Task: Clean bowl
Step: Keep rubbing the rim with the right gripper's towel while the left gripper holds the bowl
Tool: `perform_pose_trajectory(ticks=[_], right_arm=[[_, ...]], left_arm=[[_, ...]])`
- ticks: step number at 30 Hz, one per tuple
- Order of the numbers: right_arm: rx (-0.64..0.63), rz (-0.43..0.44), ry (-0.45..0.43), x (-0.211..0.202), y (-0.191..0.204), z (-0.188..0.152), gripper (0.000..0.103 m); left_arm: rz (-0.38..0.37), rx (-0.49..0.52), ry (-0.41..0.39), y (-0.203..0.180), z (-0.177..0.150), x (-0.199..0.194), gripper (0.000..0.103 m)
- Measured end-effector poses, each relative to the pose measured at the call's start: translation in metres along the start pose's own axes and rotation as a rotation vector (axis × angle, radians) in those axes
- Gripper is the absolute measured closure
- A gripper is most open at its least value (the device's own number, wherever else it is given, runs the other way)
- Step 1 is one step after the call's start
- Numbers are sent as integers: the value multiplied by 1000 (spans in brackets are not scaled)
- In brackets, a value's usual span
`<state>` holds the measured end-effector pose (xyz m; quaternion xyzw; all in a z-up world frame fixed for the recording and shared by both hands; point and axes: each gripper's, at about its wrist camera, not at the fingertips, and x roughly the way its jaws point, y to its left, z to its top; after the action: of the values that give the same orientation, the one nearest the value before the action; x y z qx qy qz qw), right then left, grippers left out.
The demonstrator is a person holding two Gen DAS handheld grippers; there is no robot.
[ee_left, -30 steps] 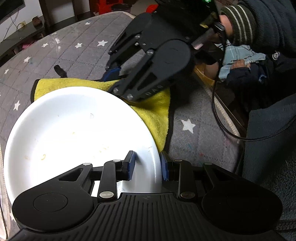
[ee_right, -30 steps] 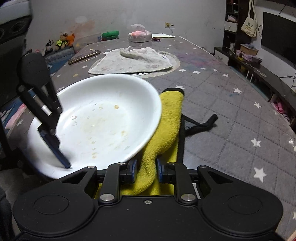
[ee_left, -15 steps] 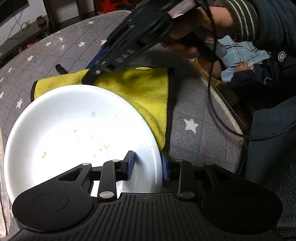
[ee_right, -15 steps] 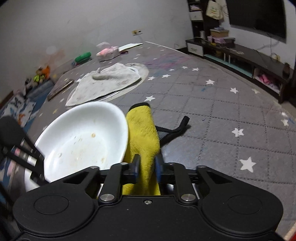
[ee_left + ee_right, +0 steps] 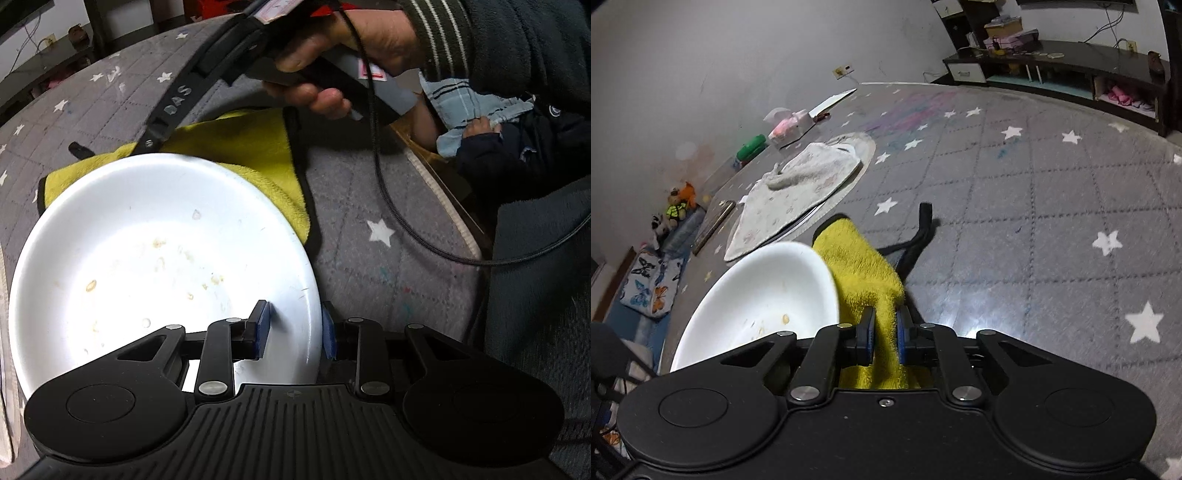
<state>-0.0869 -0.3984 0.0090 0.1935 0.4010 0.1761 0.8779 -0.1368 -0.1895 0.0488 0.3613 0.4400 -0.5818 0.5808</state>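
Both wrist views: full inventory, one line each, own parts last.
bowl: 1, white, food specks inside, rim between left pads
cloth: 1, yellow, black trim, beside and partly under bowl
mat: 1, grey with white stars, under everything
towel: 1, off-white, far on mat
tissue pack: 1, pink, by wall
container: 1, green, by wall
plush toys: a few, mixed colours, by wall
left gripper: shut on bowl rim
right gripper: shut on cloth
hand: holding right gripper

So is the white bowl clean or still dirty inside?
Dirty: the white bowl shows small yellowish food specks and smears across its inside.
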Motion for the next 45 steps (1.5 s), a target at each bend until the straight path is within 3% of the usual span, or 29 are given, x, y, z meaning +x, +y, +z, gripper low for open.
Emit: perform_pose_trajectory(ticks=[9,19,30,45], right_arm=[[-20,7,12,-19,13,-25,90],[-161,-20,34,-30,48,-53,90],[-326,-45,31,-11,45,-29,90],[-184,-61,-14,10,24,-2,90]], left_arm=[[17,5,13,7,-2,-4,74],[39,12,29,14,-11,-10,74],[42,24,36,10,-6,-8,74],[79,-50,-7,3,4,1,73]])
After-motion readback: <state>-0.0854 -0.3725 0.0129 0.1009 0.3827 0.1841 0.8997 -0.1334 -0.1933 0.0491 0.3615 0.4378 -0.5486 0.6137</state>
